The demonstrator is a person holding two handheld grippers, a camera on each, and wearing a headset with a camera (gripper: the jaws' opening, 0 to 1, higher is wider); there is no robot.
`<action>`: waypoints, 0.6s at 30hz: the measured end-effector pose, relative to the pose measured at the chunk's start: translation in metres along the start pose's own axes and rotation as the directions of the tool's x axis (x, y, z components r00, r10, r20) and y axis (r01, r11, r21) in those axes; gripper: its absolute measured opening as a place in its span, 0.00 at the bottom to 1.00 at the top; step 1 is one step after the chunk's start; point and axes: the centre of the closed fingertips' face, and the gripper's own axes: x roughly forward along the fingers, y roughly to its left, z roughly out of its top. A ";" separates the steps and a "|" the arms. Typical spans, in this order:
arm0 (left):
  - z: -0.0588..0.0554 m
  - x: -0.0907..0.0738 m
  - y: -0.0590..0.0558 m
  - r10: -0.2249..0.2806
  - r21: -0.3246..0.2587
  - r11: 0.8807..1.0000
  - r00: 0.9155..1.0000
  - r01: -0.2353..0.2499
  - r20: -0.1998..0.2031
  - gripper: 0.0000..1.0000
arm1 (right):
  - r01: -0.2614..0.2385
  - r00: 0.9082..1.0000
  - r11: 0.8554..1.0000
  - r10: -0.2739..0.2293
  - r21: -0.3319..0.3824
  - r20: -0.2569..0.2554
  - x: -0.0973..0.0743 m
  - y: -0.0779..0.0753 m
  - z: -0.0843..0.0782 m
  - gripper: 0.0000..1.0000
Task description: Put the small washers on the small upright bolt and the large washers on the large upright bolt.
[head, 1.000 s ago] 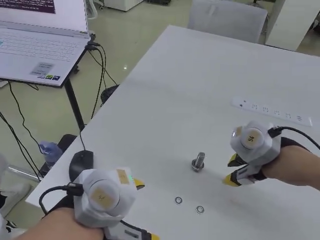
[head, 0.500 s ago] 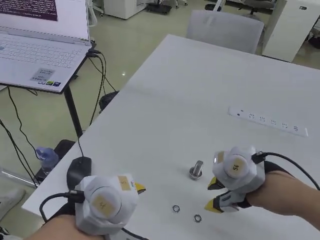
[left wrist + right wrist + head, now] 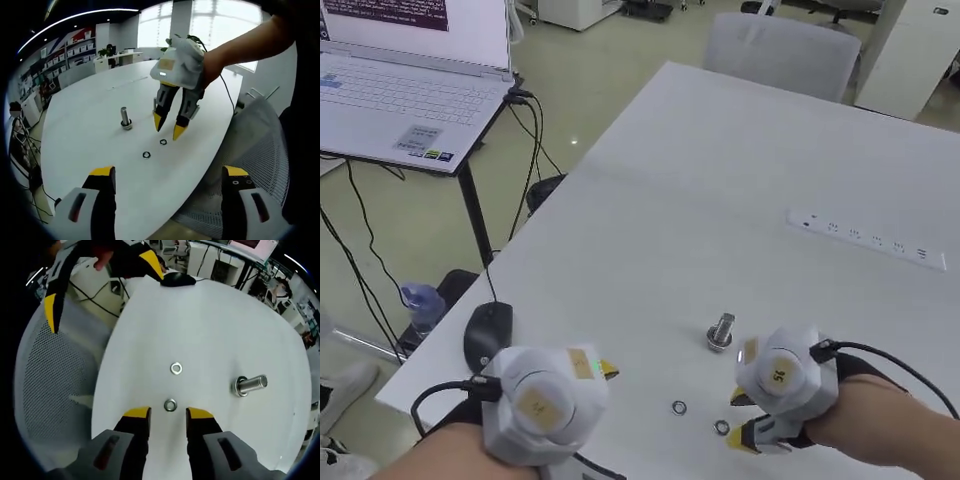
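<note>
Hovering just over the white table (image 3: 720, 180), the right gripper (image 3: 168, 414) is seen with its jaws narrowly parted and nothing held between them. In the right gripper view, one washer (image 3: 170, 404) is found just beyond the tips at 12 o'clock, and a second washer (image 3: 176, 368) farther out the same way. The upright bolt (image 3: 250, 385) is seen at 2 o'clock from them. The left gripper (image 3: 168, 172) is held empty, jaws spread wide, well apart from the washers.
</note>
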 end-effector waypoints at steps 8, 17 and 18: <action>-0.002 0.001 -0.002 0.002 0.012 1.000 1.000 -0.002 -0.014 0.88 | 0.009 1.000 1.000 -0.009 0.013 -0.008 0.012 -0.003 -0.004 0.28; -0.006 0.001 -0.008 -0.003 0.002 1.000 1.000 0.003 -0.016 0.86 | 0.004 1.000 1.000 -0.003 0.028 -0.023 0.020 -0.001 -0.007 0.27; -0.006 0.001 -0.008 -0.002 0.001 1.000 1.000 0.002 -0.016 0.86 | 0.002 1.000 1.000 -0.002 0.030 -0.025 0.020 -0.001 -0.007 0.27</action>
